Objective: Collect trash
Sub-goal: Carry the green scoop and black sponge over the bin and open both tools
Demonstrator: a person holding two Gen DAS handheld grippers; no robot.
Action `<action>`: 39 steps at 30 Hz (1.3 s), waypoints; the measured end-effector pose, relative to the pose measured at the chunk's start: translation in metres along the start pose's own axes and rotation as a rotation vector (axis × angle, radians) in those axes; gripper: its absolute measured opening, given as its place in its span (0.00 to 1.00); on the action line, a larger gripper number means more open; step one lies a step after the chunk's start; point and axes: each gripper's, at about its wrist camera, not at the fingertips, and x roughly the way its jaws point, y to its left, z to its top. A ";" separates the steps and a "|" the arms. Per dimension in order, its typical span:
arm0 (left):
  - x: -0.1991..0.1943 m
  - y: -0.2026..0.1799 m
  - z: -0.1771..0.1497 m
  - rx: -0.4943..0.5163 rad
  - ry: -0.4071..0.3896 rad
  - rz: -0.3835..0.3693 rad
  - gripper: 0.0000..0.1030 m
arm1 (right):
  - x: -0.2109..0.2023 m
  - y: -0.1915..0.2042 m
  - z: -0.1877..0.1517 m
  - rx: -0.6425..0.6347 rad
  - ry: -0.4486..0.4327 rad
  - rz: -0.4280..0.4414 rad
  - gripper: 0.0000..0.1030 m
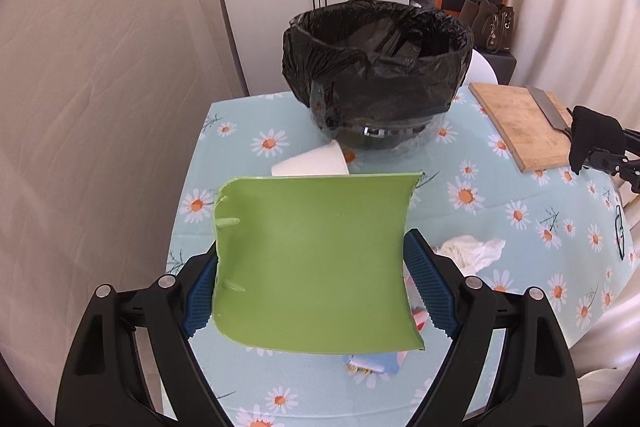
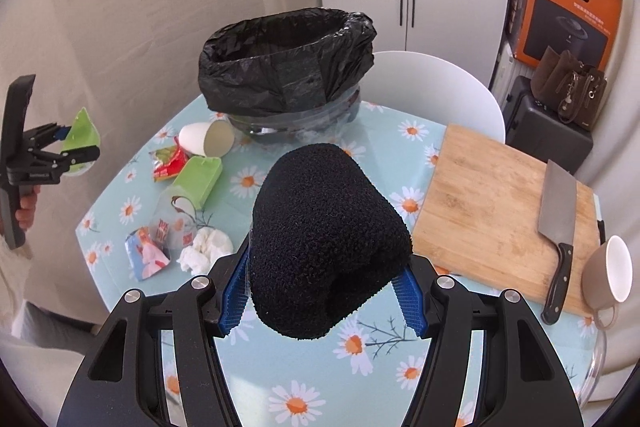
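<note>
Both claws [image 1: 312, 283] [image 2: 324, 291] grip loads above table edge [image 2: 120, 291].

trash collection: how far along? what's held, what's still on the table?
Done: nothing visibly; the bin contents can't be seen. In hand: left gripper clamps a green dustpan, right gripper a black brush. Left on the table: paper cup, red wrapper, green carton, tissue, printed wrapper.

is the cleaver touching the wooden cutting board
Touching: the right wrist view shows the cleaver lying flat on the cutting board, blade resting on the wood.
</note>
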 end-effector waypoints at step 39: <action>0.092 -0.037 0.198 -0.005 -0.118 -0.309 0.80 | 0.081 -0.011 0.224 -0.074 -0.087 0.299 0.57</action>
